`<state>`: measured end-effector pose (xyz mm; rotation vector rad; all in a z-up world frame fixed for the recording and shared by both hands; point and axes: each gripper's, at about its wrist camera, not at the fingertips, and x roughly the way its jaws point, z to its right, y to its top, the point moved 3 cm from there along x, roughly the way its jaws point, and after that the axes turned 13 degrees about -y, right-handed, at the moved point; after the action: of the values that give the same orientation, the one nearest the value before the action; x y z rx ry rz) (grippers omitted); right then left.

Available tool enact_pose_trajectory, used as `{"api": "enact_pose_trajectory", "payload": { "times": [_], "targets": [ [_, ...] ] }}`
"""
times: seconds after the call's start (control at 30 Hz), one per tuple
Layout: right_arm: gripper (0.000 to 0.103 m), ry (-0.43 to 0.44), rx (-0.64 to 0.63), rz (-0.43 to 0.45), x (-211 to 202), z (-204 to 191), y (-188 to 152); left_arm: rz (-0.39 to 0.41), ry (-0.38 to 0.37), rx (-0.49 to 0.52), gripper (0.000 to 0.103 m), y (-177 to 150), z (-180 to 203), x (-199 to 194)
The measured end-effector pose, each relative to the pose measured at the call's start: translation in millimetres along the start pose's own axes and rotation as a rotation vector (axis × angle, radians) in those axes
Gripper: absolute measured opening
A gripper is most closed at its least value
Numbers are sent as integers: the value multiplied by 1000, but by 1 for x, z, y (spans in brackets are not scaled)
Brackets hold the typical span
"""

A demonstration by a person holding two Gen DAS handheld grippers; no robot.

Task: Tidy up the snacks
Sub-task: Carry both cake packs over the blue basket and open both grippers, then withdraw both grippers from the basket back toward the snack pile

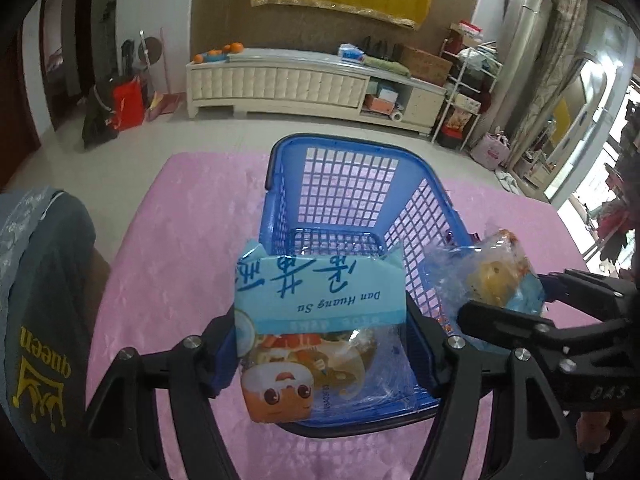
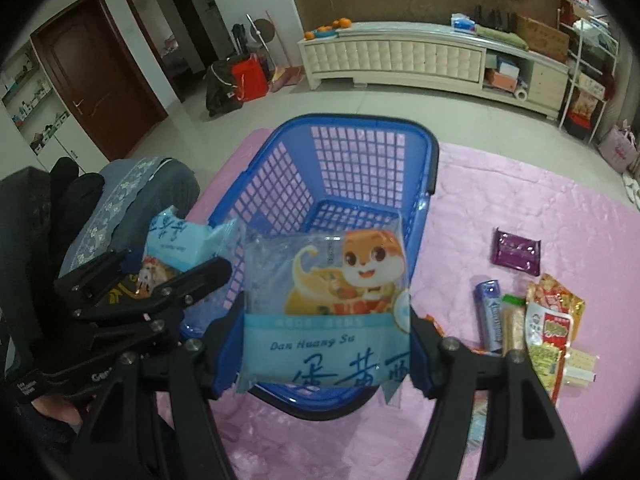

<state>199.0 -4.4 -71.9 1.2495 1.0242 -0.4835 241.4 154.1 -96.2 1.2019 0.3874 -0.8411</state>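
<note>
Setting: living-room floor, pink mat spread before a white cabinet.
Left packet: blue egg-yolk pastry packet, clamped side to side in the left gripper, hanging over the near rim of the basket.
Right packet: matching pastry packet, pinched the same way by the right gripper, also above the near rim.
Basket: blue plastic basket, near the middle of the mat towards its far edge, seemingly empty inside.
Remaining snacks: purple packet, blue tube and red-yellow packets, lying towards the mat's right edge.
Bystander item: grey cushion at the mat's left edge.
Stage (judged): both packets poised for release into the basket.
Risk 1: the two grippers sit close together; a collision could knock a packet loose.
Risk 2: release over the rim rather than the hollow could drop a packet onto the mat.
Risk 3: slick wrapper may slip or crush under the pads.
</note>
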Motion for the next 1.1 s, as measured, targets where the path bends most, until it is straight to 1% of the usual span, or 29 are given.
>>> {"api": "enact_pose_trajectory", "payload": {
  "times": [0.07, 0.13, 0.23, 0.27, 0.37, 0.47, 0.57, 0.8, 1.0, 1.1],
  "targets": [
    [72, 11, 7, -11, 3, -2, -1, -8, -2, 7, 68, 1, -1, 2],
    [72, 28, 17, -15, 2, -1, -3, -16, 0, 7, 71, 1, -2, 2],
    [75, 40, 18, -13, 0, 0, -3, -33, -27, -28, 72, -1, -4, 2],
    [77, 45, 13, -15, -1, -1, -4, -39, -36, -44, 72, -2, -4, 1],
    [87, 39, 0, 16, -10, 0, -3, -49, -42, -64, 75, -6, -6, -2],
    [91, 19, -8, 33, -16, 1, -2, -51, -54, -67, 75, -7, -2, -8],
    [91, 12, 10, 35, -22, 5, -2, -35, -26, -55, 75, -6, 3, -17],
    [91, 7, 25, 61, -46, 16, -7, -12, 1, -1, 75, -7, 28, -41],
    [91, 9, 33, 107, -77, 28, -15, 16, 21, 42, 75, -6, 56, -62],
    [91, -1, 31, 130, -93, 39, -21, 31, 14, 53, 75, -5, 71, -71]
  ]
}}
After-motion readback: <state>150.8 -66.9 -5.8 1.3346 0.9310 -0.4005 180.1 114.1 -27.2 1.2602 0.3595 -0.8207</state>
